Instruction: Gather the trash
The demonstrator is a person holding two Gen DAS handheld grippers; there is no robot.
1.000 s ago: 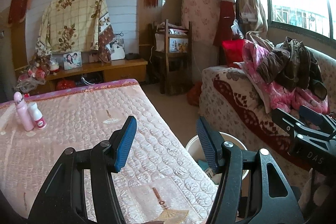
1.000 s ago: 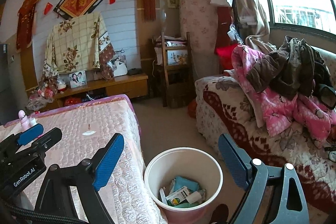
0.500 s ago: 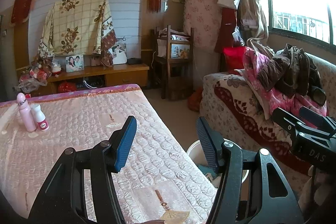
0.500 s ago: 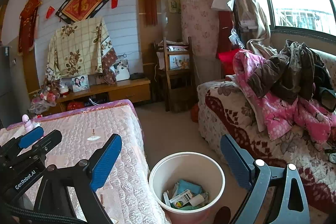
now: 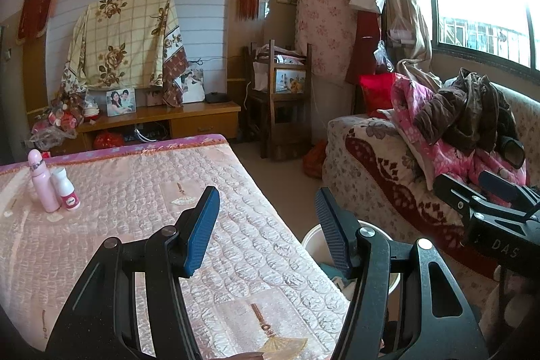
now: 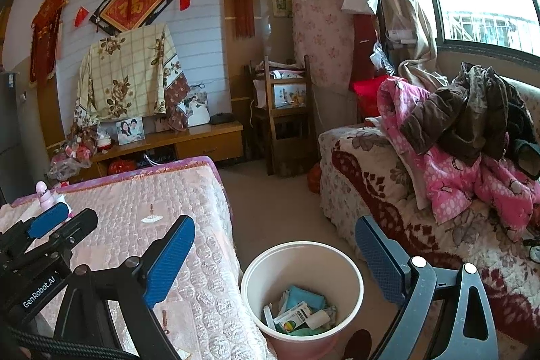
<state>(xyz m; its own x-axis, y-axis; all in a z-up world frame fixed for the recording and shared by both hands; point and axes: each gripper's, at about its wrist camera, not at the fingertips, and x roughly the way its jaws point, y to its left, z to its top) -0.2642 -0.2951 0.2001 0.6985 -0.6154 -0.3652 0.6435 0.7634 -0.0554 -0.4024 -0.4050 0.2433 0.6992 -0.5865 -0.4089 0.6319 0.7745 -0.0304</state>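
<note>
A white bin (image 6: pixel 249 275) stands on the floor between the pink quilted bed (image 6: pixel 141 198) and the sofa. It holds trash: a small carton (image 6: pixel 293 316) and blue wrappers (image 6: pixel 305 296). My right gripper (image 6: pixel 273 255) hovers above the bin, open wide, with nothing between its blue pads. My left gripper (image 5: pixel 266 225) is held over the bed's right edge, open and holding nothing. The bin's rim (image 5: pixel 308 240) shows behind its right finger. A pink bottle (image 5: pixel 42 183) and a small white bottle (image 5: pixel 65 189) stand upright on the bed's far left.
A sofa (image 6: pixel 371 177) piled with pink and brown clothes (image 6: pixel 465 130) runs along the right. A wooden chair (image 6: pixel 287 123) and a low cabinet (image 6: pixel 202 140) line the far wall. Bare floor (image 6: pixel 270 198) lies between bed and sofa.
The right gripper's jaws have spread slightly wider. Both views have shifted only a little; bin and bottles stay where they were.
</note>
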